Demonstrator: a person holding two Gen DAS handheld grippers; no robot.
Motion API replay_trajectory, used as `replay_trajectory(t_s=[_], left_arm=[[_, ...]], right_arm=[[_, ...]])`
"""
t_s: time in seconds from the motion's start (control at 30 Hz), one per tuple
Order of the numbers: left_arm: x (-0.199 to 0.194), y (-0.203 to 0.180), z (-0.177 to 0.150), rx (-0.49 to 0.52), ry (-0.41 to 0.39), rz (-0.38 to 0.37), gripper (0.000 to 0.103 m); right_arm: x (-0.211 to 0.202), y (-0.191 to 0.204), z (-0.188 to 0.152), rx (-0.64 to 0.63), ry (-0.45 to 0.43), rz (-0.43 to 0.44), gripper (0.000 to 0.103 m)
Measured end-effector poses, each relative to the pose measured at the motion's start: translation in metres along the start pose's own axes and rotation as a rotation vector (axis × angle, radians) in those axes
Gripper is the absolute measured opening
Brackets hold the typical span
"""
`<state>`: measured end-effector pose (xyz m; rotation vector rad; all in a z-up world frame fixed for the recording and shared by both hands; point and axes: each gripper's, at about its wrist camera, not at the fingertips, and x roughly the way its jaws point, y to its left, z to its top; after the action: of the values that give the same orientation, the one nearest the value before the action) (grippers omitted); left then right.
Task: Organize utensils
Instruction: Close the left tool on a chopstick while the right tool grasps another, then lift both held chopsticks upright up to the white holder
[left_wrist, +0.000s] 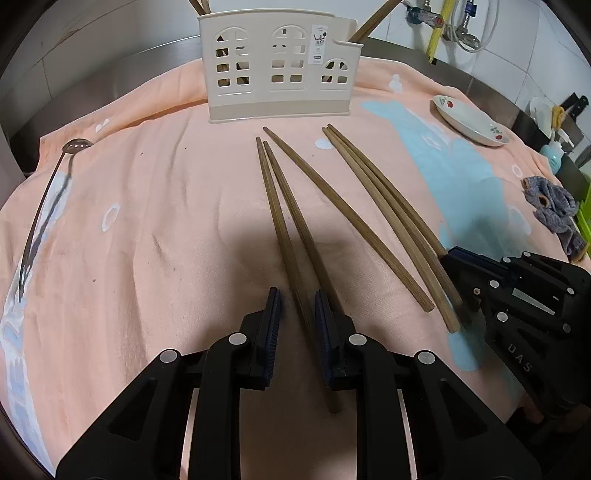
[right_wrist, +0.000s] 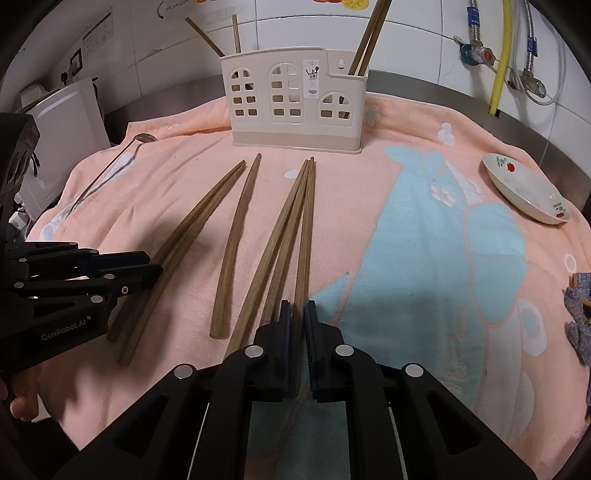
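Several brown wooden chopsticks lie on a peach towel (left_wrist: 166, 206) in front of a cream utensil holder (left_wrist: 280, 70) (right_wrist: 295, 110) that has a few sticks standing in it. My left gripper (left_wrist: 297, 306) (right_wrist: 153, 266) straddles the left pair of chopsticks (left_wrist: 280, 221) (right_wrist: 192, 229). Its jaws stand narrowly apart, with one stick between them and bare cloth showing beside it. The other stick runs under the right finger. My right gripper (right_wrist: 298, 314) (left_wrist: 448, 254) is shut on one chopstick (right_wrist: 306, 229) of the right bundle. A single chopstick (left_wrist: 347, 218) (right_wrist: 236, 243) lies between the groups.
A long metal ladle (left_wrist: 44, 206) (right_wrist: 107, 173) lies on the towel's left side. A shallow flowered dish (left_wrist: 472, 122) (right_wrist: 524, 188) sits at the right, and a grey rag (left_wrist: 554, 210) (right_wrist: 580, 325) lies near the right edge. A steel counter rim and tiled wall with pipes stand behind.
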<state>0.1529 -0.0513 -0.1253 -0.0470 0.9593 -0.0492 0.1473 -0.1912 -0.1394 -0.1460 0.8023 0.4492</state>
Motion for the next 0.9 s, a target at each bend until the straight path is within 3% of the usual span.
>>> replay_trajectory(t_s=[0.13,0.37,0.67,0.9], left_arm=[[-0.003,0.003,0.001,-0.008,0.000,-0.016,0.010],[-0.014,0.008,0.001,0.000,-0.028,-0.034,0.007],[-0.038,0.015,0.004,0.011,-0.104,-0.043,0.006],[-0.070,0.017,0.018,0.039,-0.210,-0.057,0.006]], right_arm=[[-0.001,-0.001,0.001,0.012,-0.001,0.004,0.007],[-0.018,-0.002,0.009,0.008,-0.042,-0.009,0.007],[-0.049,0.000,0.030,-0.018,-0.122,-0.008,0.006],[-0.075,-0.004,0.063,-0.028,-0.198,0.022,0.006]])
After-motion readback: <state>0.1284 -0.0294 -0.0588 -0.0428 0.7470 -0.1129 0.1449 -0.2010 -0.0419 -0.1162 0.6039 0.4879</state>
